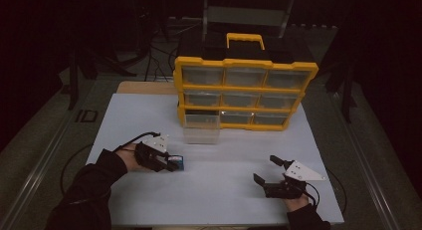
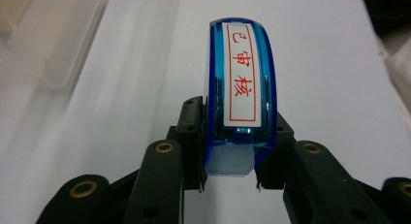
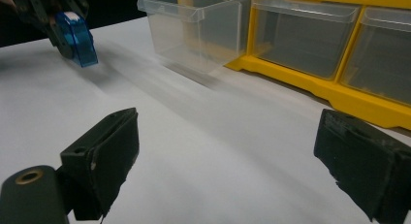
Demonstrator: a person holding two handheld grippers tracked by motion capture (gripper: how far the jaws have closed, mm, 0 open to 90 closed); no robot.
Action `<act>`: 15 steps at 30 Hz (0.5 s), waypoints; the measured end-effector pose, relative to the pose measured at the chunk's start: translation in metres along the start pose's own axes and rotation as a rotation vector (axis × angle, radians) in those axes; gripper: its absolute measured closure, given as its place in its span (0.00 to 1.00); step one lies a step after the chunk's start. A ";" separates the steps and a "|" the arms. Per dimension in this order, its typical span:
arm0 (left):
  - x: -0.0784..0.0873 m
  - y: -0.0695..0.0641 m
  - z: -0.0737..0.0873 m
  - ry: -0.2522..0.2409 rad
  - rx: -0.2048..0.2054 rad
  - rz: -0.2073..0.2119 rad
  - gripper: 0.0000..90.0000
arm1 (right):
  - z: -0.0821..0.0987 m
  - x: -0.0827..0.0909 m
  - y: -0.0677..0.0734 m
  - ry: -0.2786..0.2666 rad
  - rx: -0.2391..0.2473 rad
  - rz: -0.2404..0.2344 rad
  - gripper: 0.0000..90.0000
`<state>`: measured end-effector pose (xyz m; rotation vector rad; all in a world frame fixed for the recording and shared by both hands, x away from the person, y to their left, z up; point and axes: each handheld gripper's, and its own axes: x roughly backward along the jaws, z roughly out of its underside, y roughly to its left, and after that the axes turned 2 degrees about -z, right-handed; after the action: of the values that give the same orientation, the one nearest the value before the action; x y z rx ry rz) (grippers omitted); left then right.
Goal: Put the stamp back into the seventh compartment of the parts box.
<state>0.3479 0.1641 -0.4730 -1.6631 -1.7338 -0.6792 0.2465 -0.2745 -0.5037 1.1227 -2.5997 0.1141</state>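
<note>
Item: blue translucent plastic stamp (image 2: pixel 240 95), clamped in my left hand-held gripper (image 1: pixel 171 163); clear pulled-out plastic drawer (image 1: pixel 201 135) lies just ahead. Right hand-held gripper (image 1: pixel 266 172) open, empty, farther off.

The high view looks forward and down from above the person's side, taking in the whole white surface (image 1: pixel 224 190) and the yellow cabinet (image 1: pixel 244 93) at its far edge. The left gripper view sits close behind its tongs (image 2: pixel 230 151), facing along the surface over the blue stamp (image 2: pixel 240 93). The right gripper view looks low across the surface toward the cabinet; it shares the stamp and pulled-out drawer (image 3: pixel 196 27) with the high view.
</note>
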 end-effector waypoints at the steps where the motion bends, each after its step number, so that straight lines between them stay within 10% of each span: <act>1: 0.003 -0.001 -0.005 0.004 -0.006 -0.003 0.77 | 0.000 0.000 0.000 0.000 0.000 0.000 0.10; 15: 0.025 -0.007 -0.037 -0.006 -0.025 0.006 0.78 | 0.000 0.000 0.000 0.000 0.000 -0.001 0.10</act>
<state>0.3443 0.1529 -0.4294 -1.6884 -1.7302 -0.6965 0.2464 -0.2742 -0.5035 1.1241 -2.5991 0.1133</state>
